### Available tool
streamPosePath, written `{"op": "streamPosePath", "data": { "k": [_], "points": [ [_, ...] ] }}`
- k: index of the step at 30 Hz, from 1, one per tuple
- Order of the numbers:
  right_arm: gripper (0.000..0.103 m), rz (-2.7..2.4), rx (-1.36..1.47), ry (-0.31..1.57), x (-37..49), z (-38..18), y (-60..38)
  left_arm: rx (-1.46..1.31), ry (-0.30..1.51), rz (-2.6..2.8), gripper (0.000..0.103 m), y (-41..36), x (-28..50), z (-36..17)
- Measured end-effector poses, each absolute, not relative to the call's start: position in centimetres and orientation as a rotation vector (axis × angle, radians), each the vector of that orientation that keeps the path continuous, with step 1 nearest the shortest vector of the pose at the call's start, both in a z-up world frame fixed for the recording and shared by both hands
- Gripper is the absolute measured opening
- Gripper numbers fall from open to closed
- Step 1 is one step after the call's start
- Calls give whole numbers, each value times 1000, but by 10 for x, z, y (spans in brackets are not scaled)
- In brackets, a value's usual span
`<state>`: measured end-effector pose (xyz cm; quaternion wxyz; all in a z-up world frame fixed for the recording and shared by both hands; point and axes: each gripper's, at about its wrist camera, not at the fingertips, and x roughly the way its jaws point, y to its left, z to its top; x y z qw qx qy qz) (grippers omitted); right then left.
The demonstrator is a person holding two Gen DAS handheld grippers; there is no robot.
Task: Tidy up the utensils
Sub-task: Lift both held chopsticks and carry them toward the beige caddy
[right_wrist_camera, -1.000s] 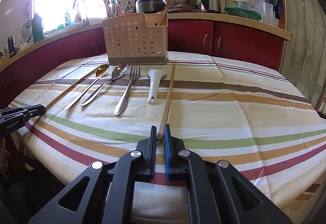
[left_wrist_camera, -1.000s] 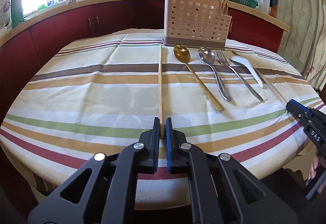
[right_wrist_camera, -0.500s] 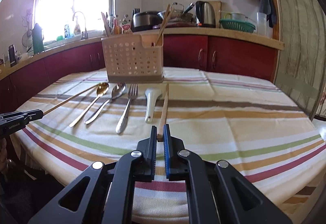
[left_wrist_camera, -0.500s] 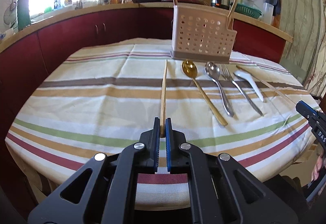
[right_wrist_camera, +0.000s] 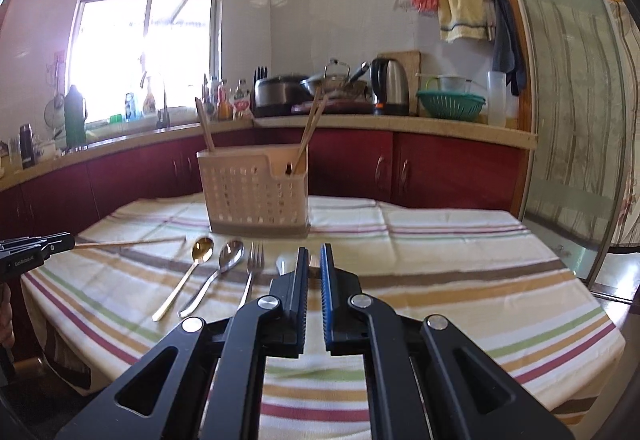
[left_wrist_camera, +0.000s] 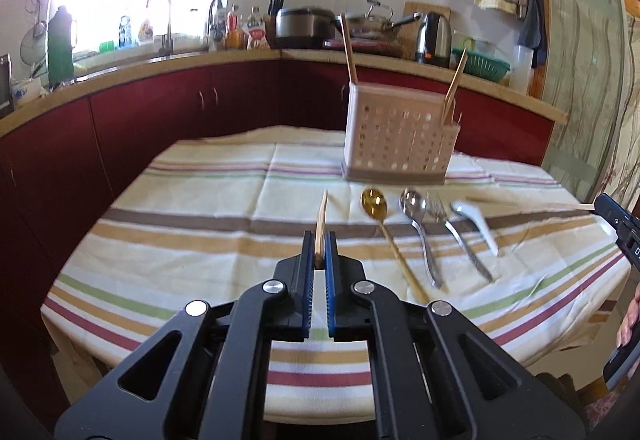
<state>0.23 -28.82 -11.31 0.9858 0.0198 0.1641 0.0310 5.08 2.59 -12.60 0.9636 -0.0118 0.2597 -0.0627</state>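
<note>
My left gripper (left_wrist_camera: 319, 240) is shut on a wooden chopstick (left_wrist_camera: 321, 218), held in the air above the striped tablecloth (left_wrist_camera: 208, 224). My right gripper (right_wrist_camera: 314, 256) is shut on a second chopstick (left_wrist_camera: 560, 205), which runs level out of its jaws in the left wrist view and shows only as a foreshortened tip in its own view. The cream utensil basket (left_wrist_camera: 400, 148) stands at the table's far side with chopsticks (right_wrist_camera: 310, 128) upright in it. In front of it lie a gold spoon (left_wrist_camera: 374, 202), a silver spoon (left_wrist_camera: 414, 202), a fork (left_wrist_camera: 438, 206) and a white spoon (left_wrist_camera: 468, 210).
A red-fronted counter (right_wrist_camera: 440, 168) curves behind the table with a kettle (right_wrist_camera: 390, 86), pots and a green colander (right_wrist_camera: 450, 106). A glass door (right_wrist_camera: 572, 144) stands at the right. A hand (left_wrist_camera: 630, 316) shows at the left wrist view's right edge.
Both grippers have risen, each lifting its chopstick off the tablecloth. The other utensils and the basket have stayed in place.
</note>
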Motion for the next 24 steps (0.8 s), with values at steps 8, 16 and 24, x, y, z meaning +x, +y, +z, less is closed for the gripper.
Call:
{"op": "streamPosePath", "data": {
  "k": [8, 16, 24],
  "points": [
    [7, 74, 56, 264, 12, -85, -291, -32, 455, -147, 6, 26, 54, -90],
    [7, 95, 70, 226, 43, -66, -293, -18, 419, -174, 6, 19, 80, -67],
    [7, 103, 62, 215, 77, -48, -293, 10, 382, -200, 6, 10, 114, -45]
  ]
}}
